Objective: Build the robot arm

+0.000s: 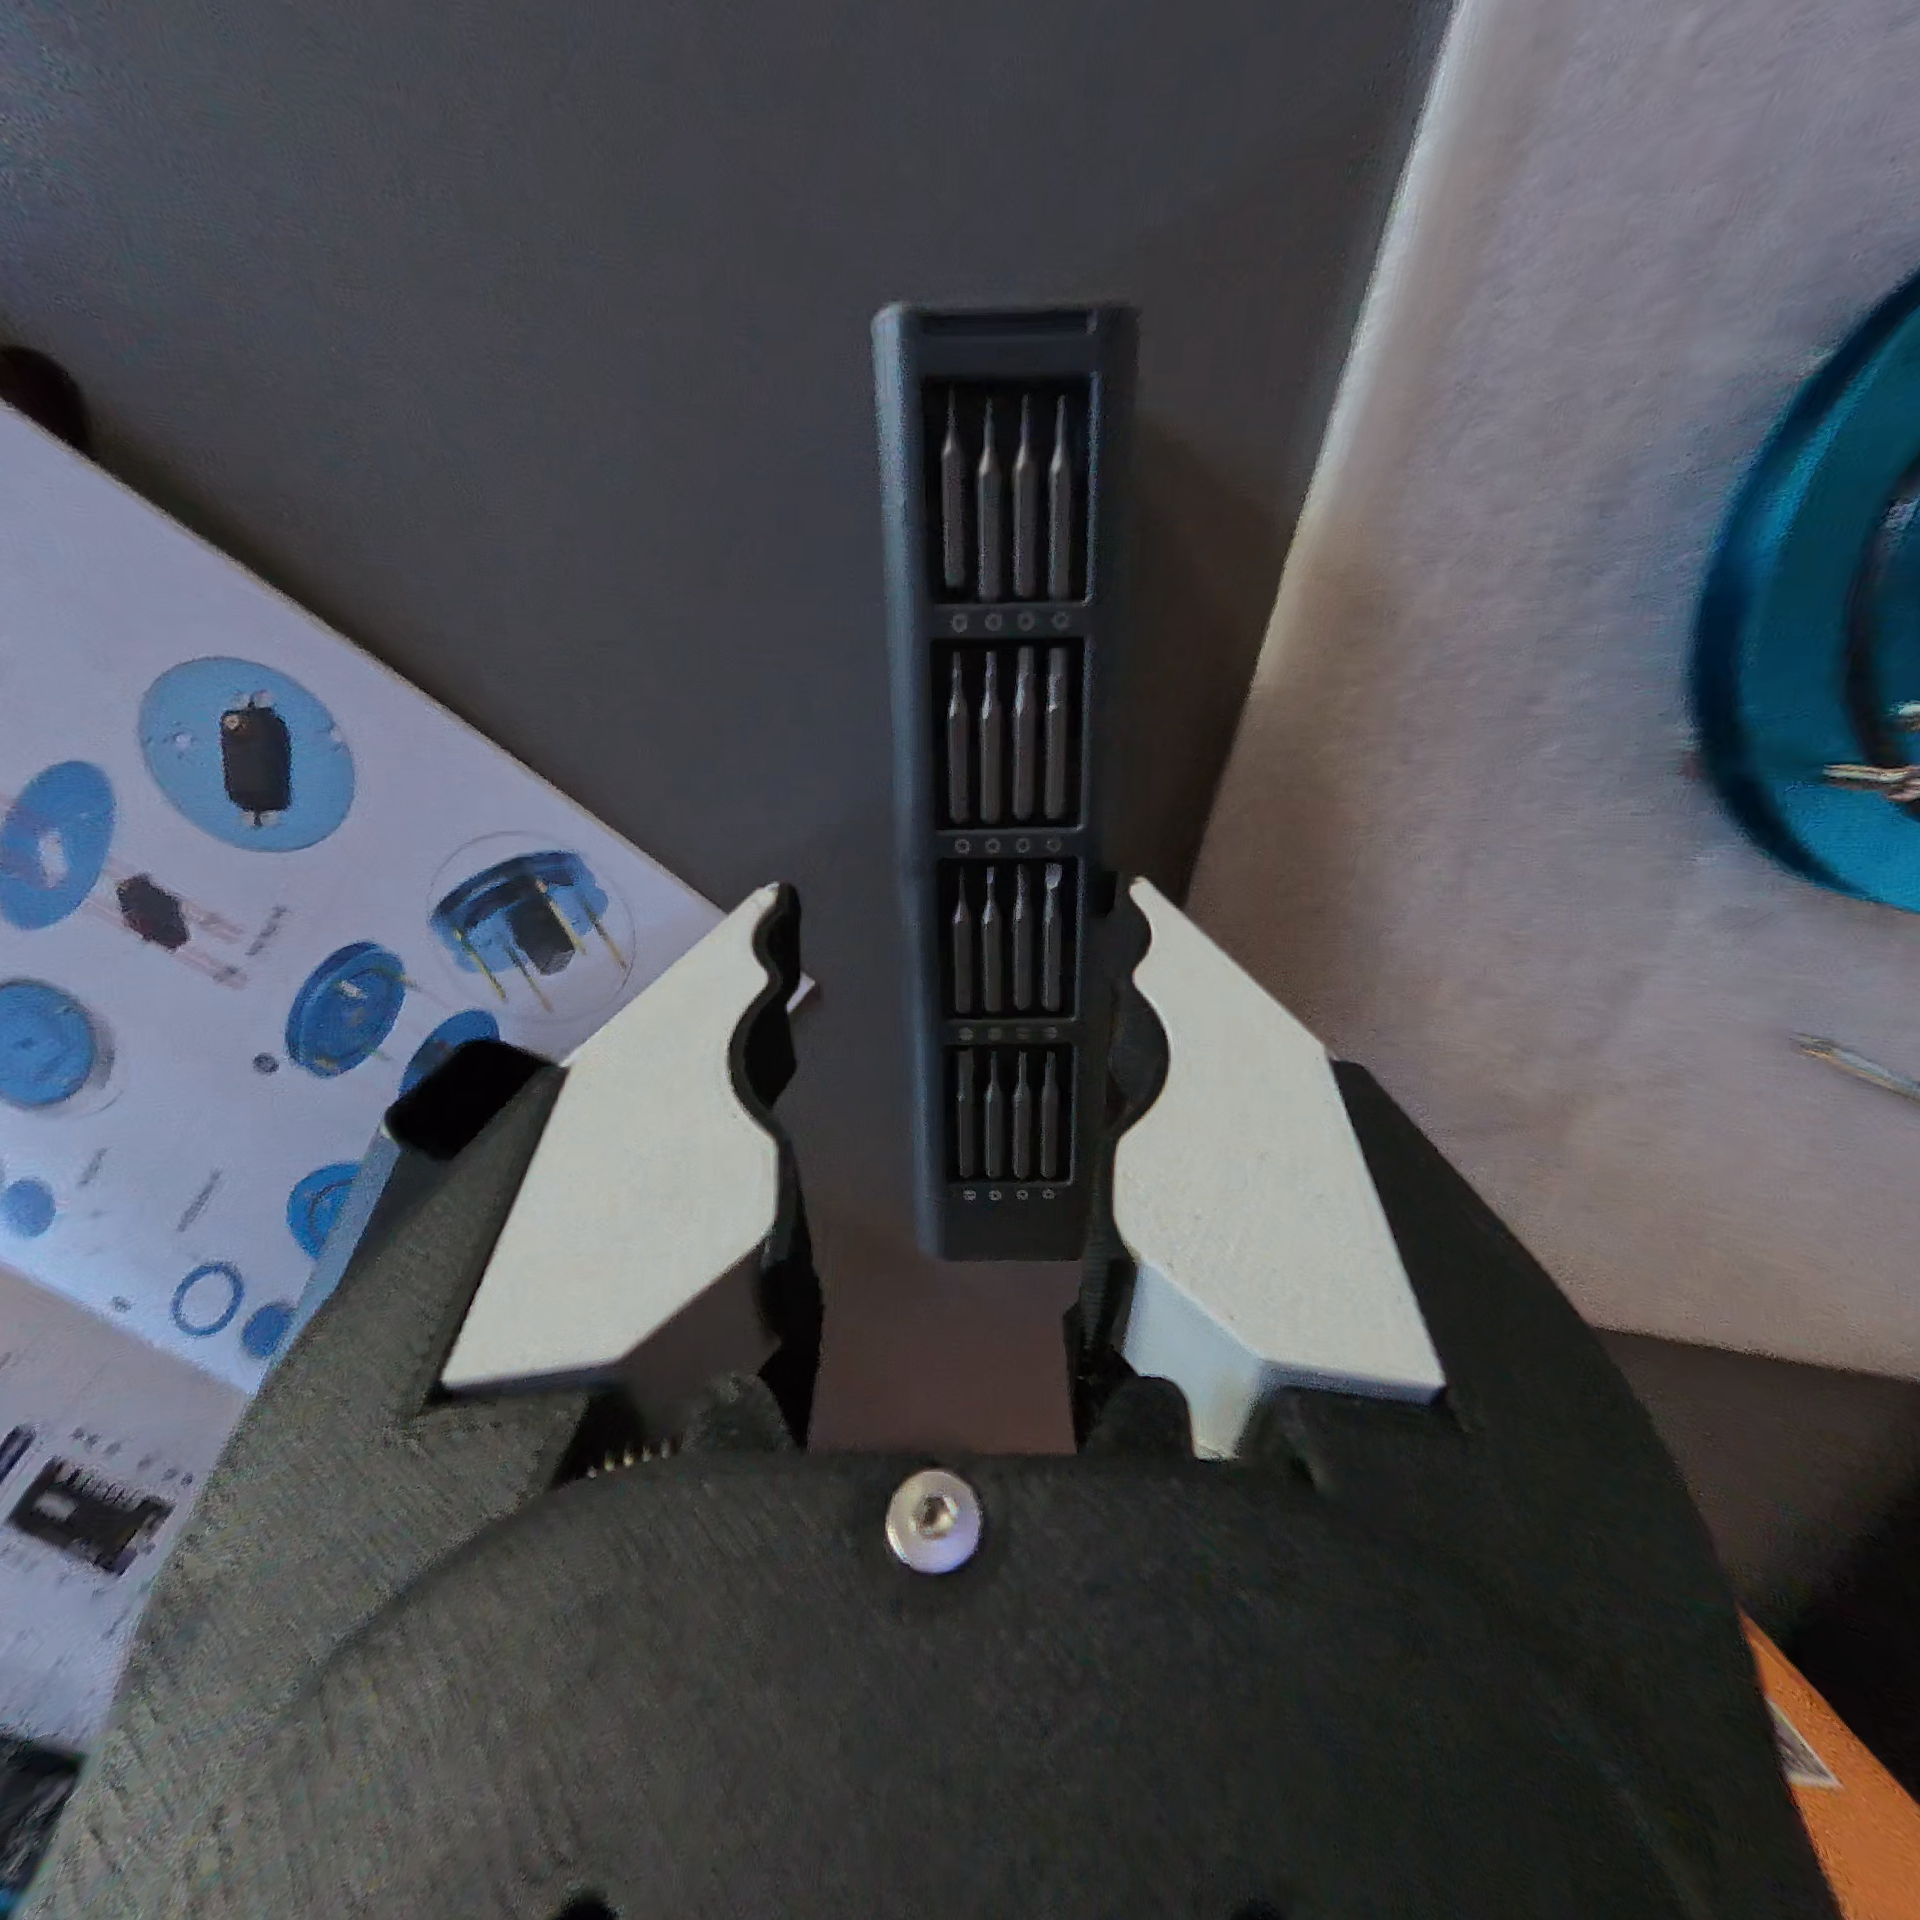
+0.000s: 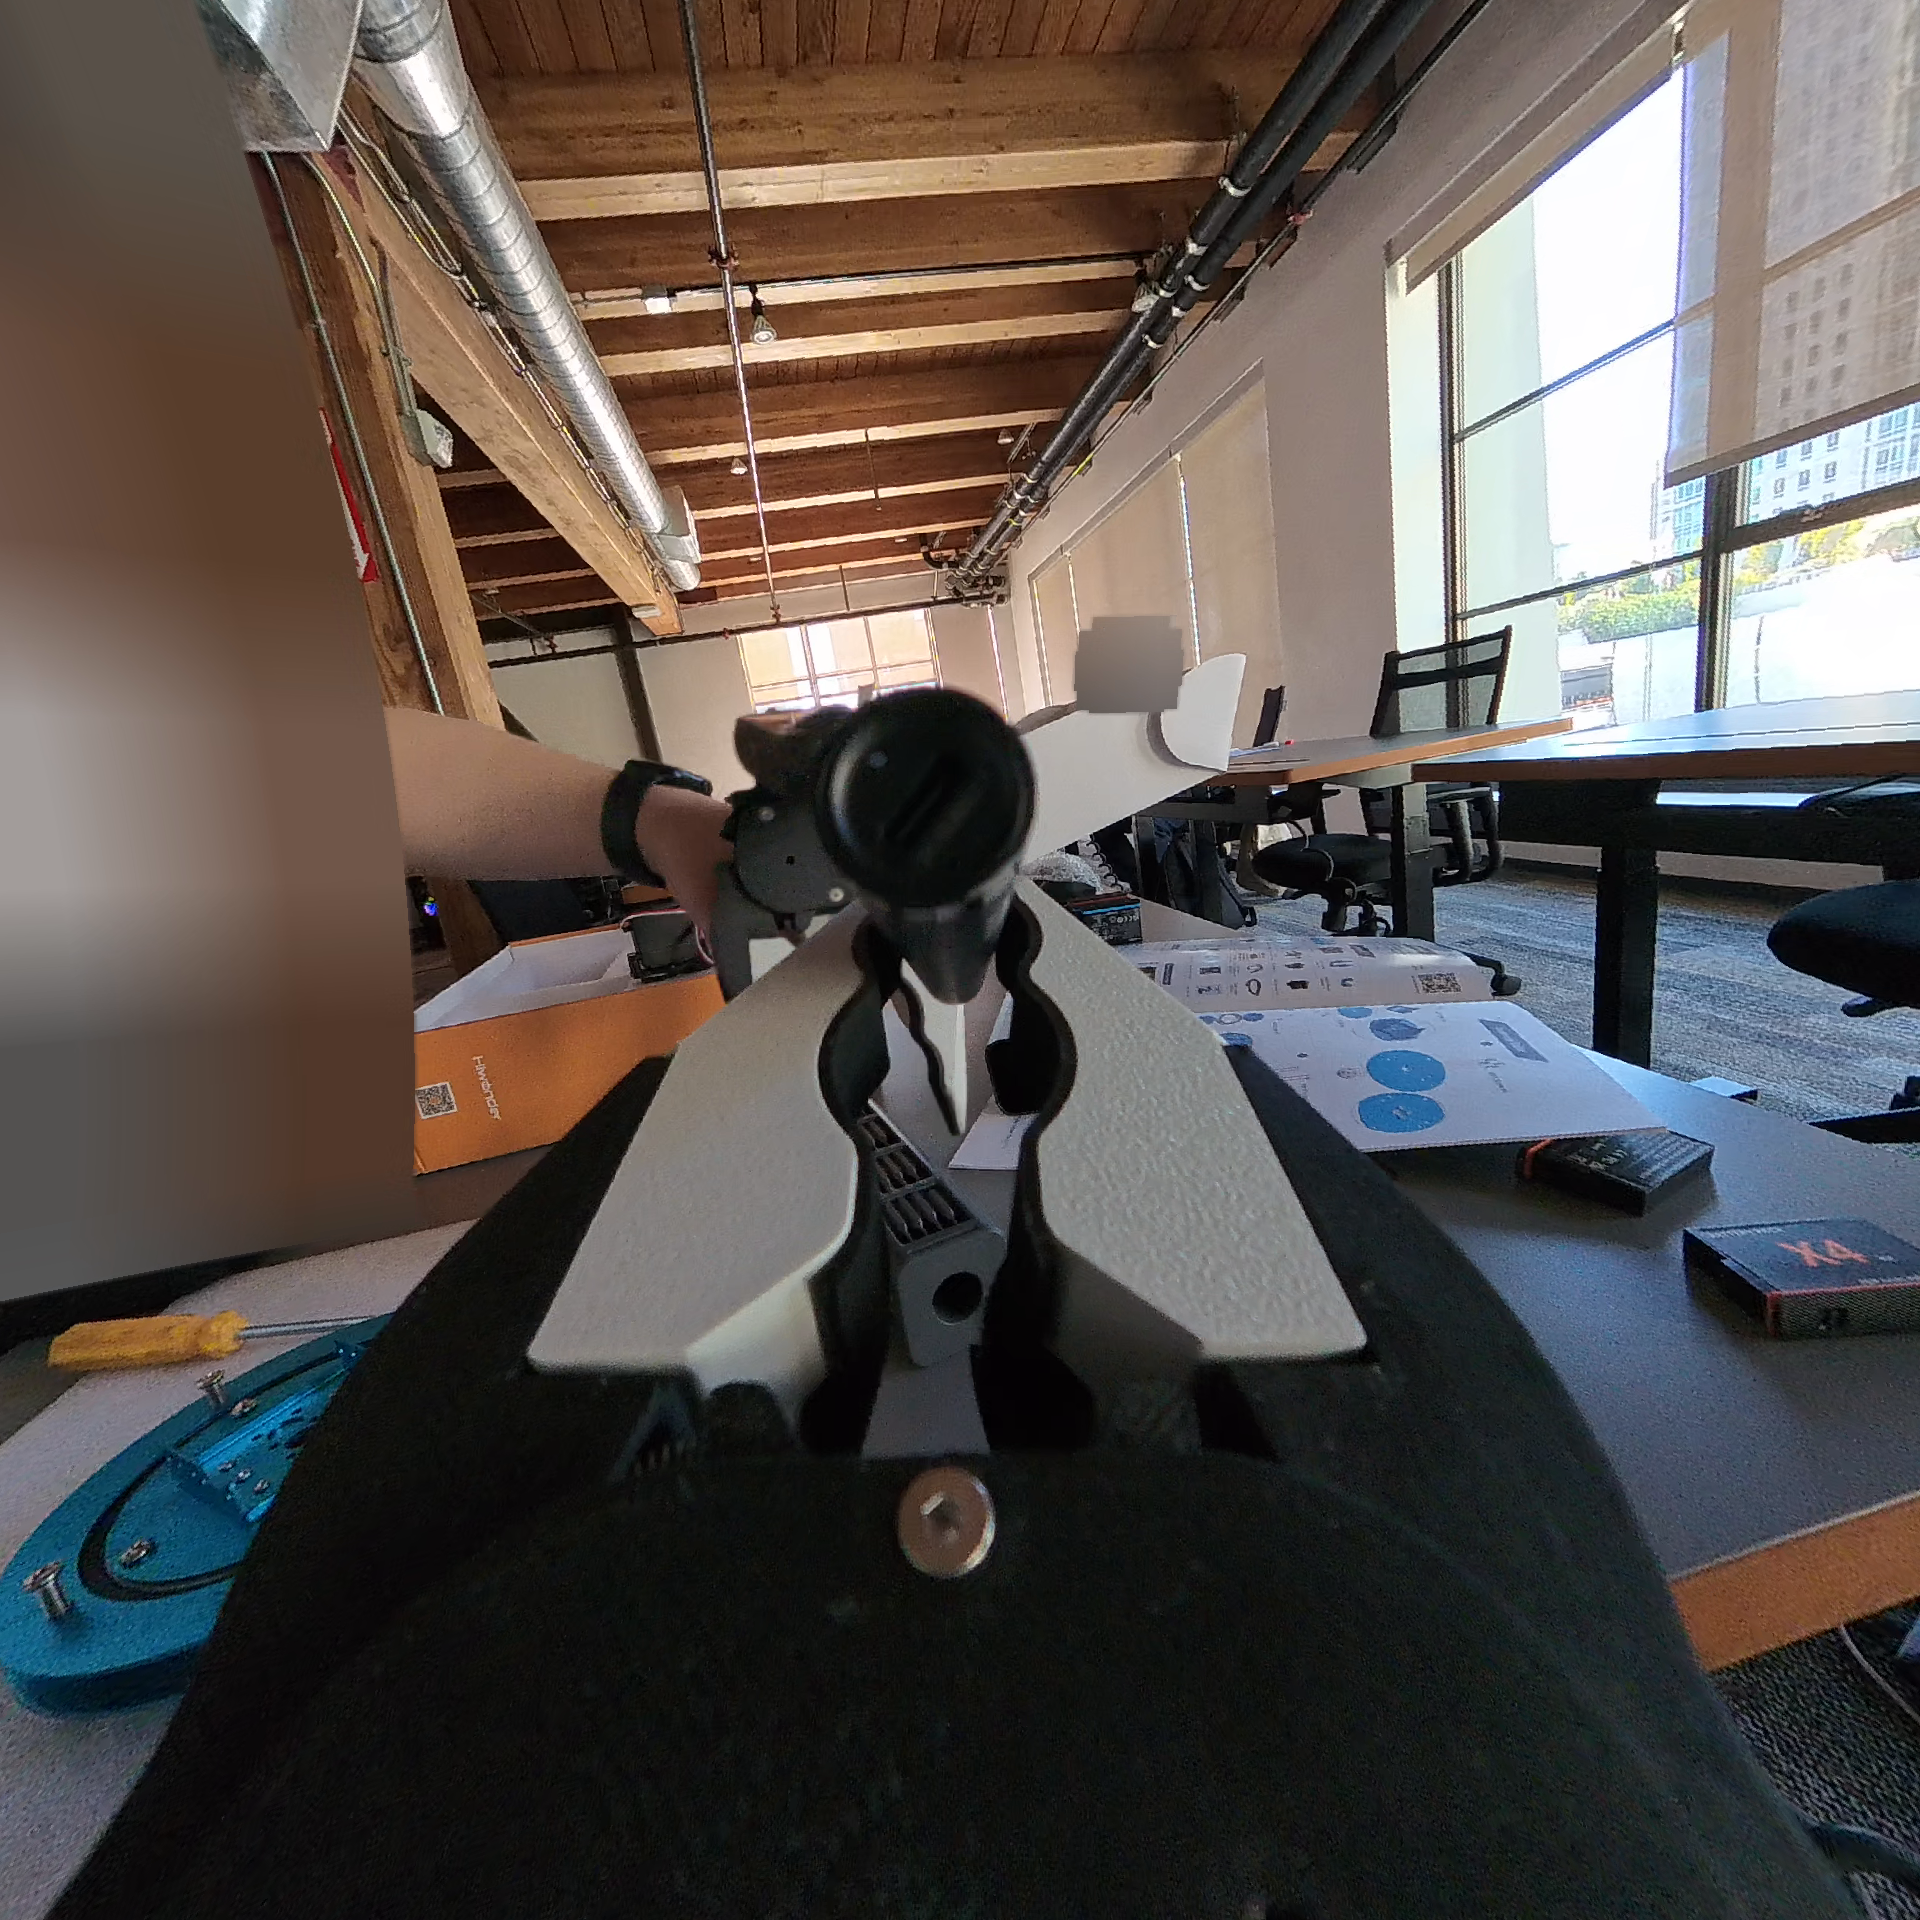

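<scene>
A dark grey bit case (image 1: 1003, 779) lies open on the dark table, with screwdriver bits in four groups. My left gripper (image 1: 961, 894) is open, and its two fingers stand either side of the case's near half, just above it. My right gripper (image 2: 951, 920) is shut on a black screwdriver handle (image 2: 930, 800), which I see end-on at the fingertips. Below it the bit case (image 2: 930, 1226) shows between my right fingers. A person's hand (image 2: 675, 852) holds the left gripper beyond the handle, and one of its white fingers (image 2: 940, 1039) reaches down to the case.
A sheet with blue diagrams (image 1: 208, 935) lies left of the case, a white mat (image 1: 1507, 779) with a blue round plate (image 1: 1808, 707) right of it. An orange box (image 2: 561, 1049), a yellow screwdriver (image 2: 145, 1340), the blue plate (image 2: 135, 1538), sheets (image 2: 1403, 1070) and two small black boxes (image 2: 1797, 1278) lie around. Some 20 centimeters of space lies between my two pairs of fingers.
</scene>
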The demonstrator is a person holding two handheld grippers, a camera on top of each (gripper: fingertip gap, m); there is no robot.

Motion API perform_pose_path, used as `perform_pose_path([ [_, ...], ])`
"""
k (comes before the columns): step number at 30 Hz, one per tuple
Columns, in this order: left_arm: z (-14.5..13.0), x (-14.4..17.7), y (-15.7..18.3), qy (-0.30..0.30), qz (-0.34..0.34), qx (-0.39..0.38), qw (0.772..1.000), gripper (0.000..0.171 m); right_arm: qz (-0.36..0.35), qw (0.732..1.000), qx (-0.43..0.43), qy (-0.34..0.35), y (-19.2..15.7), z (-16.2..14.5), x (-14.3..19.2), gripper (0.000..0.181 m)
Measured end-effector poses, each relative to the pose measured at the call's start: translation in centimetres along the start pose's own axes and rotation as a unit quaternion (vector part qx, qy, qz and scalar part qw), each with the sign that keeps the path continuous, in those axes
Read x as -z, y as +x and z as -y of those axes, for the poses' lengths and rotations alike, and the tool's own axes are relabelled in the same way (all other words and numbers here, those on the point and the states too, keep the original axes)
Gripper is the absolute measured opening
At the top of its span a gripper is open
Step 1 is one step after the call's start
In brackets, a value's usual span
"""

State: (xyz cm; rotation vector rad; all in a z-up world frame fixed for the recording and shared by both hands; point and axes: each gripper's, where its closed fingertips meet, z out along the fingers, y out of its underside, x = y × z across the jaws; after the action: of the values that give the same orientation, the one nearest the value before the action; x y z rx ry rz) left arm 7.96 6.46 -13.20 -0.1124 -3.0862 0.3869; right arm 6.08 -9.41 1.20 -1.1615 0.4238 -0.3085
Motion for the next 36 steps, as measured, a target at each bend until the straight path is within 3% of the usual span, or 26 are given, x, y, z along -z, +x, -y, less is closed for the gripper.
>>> perform_pose_path([
  [3,-0.3,-0.7,0.7,-0.011,0.012,-0.008,1.0,0.042,-0.001,1.0,0.001,-0.003,0.0,-0.1,0.0,0.016],
  [6,-0.3,-0.7,0.7,-0.014,-0.008,0.002,1.0,0.042,-0.002,1.0,0.001,-0.009,0.0,-0.3,0.0,0.016],
  [9,-0.2,-0.5,0.6,-0.009,-0.104,0.08,0.991,0.041,0.003,1.0,0.001,-0.013,-0.1,-0.5,-0.1,0.016],
  [12,-0.4,-0.2,2.1,-0.036,-0.265,0.168,0.949,0.041,0.01,1.0,-0.005,-0.014,-0.2,-0.7,-0.2,0.016],
  [15,-0.3,-0.2,2.3,-0.042,-0.315,0.16,0.935,0.042,0.012,1.0,-0.006,-0.017,-0.2,-0.9,-0.3,0.016],
  [19,-0.1,-0.3,1.2,-0.031,-0.296,0.13,0.946,0.047,0.015,1.0,-0.008,-0.018,-0.2,-0.9,-0.3,0.016],
  [27,0.5,1.3,-1.2,0.044,-0.251,0.163,0.953,0.047,0.013,1.0,-0.006,-0.008,-0.2,-0.6,0.1,0.016],
  [28,0.6,1.8,-1.7,0.059,-0.222,0.159,0.96,0.045,0.012,1.0,-0.005,-0.008,-0.1,-0.6,0.1,0.016],
  [32,-0.4,1.9,-2.1,0.069,-0.06,0.087,0.992,0.07,0.007,1.0,-0.003,-0.006,0.1,-0.5,0.3,0.016],
  [36,-1.5,-0.1,-1.6,0.053,0.023,0.068,0.996,0.058,0.01,1.0,-0.006,-0.024,-0.1,-1.2,-0.2,0.016],
])
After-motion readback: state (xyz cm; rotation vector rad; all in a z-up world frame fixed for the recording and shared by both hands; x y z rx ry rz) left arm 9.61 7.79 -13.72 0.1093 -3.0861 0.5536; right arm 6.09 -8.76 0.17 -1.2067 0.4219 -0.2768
